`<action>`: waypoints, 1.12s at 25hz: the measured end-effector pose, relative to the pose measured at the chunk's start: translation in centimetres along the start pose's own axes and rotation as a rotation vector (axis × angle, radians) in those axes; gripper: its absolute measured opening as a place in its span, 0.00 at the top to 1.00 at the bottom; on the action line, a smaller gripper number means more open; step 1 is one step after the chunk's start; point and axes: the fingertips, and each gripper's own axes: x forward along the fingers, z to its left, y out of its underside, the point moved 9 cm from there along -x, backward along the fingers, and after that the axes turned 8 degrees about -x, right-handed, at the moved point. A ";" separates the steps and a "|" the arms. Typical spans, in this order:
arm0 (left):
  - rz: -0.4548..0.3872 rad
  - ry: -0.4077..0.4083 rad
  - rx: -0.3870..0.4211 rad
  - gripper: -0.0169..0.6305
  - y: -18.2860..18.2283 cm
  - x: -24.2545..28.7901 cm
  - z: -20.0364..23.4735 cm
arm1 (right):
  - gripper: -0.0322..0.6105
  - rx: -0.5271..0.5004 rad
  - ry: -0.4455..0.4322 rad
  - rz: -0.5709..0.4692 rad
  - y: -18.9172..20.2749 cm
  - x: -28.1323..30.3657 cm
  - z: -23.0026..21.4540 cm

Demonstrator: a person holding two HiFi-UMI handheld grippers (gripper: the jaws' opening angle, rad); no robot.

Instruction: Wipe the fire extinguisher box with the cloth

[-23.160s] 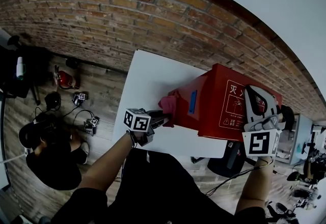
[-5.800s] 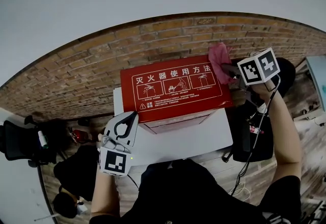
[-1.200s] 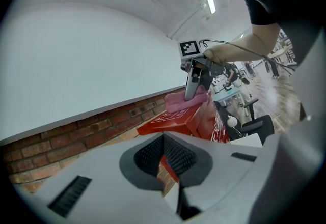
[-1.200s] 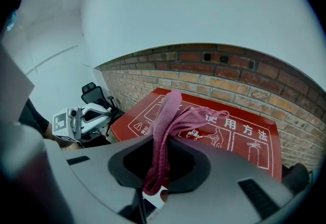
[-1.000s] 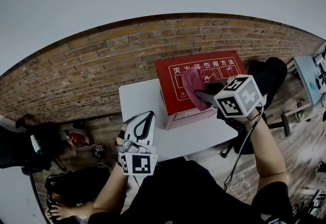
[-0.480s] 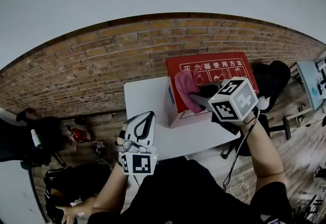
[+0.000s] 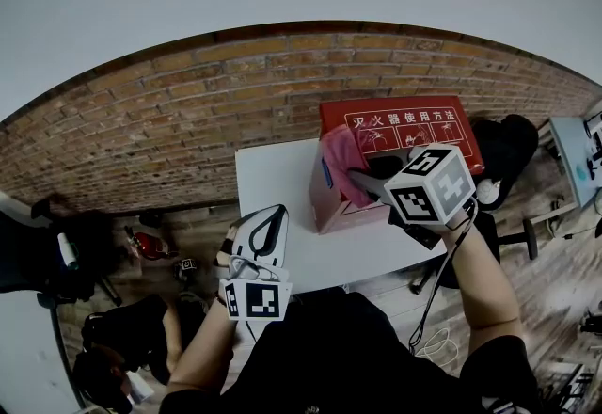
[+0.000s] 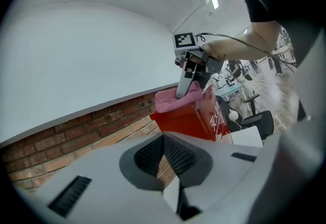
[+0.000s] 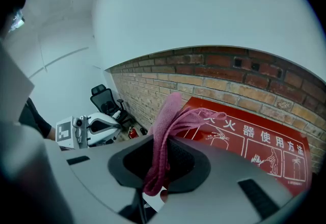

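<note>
On the white table (image 7: pixel 273 179), close by the brick wall (image 7: pixel 169 111), the red box (image 7: pixel 414 135) is found, set toward the table's right end. The pink cloth (image 7: pixel 340 153) is pinched in the right gripper (image 7: pixel 361 180), jaws closed on a bunched fold, and is laid over the box's upper left corner. The left gripper (image 7: pixel 268 216) is held well apart at the near table edge, jaws together, nothing in them. Cloth judged soft, limp, light; best gripped by the bunch so a loose flap trails. Box judged stiff, smooth-painted, liable to slide if pressed sideways. Corners may snag threads. Little room is judged left at the wall side; bare table lies open to the left.
</note>
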 end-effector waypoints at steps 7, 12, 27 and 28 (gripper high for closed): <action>0.004 0.011 0.019 0.93 0.1 -1.0 -0.1 | 0.84 0.020 -0.002 -0.053 -0.2 0.4 1.3; 0.002 0.002 0.041 0.93 0.4 -1.1 -0.2 | 0.84 0.048 0.012 -0.154 0.2 0.0 1.6; -0.138 -0.023 0.261 0.93 -9.5 4.7 -2.3 | 0.84 0.223 0.077 -0.658 6.9 -12.5 -6.8; -0.148 -0.020 0.301 0.93 -10.7 5.6 -2.7 | 0.84 0.230 0.081 -0.665 7.6 -13.4 -7.8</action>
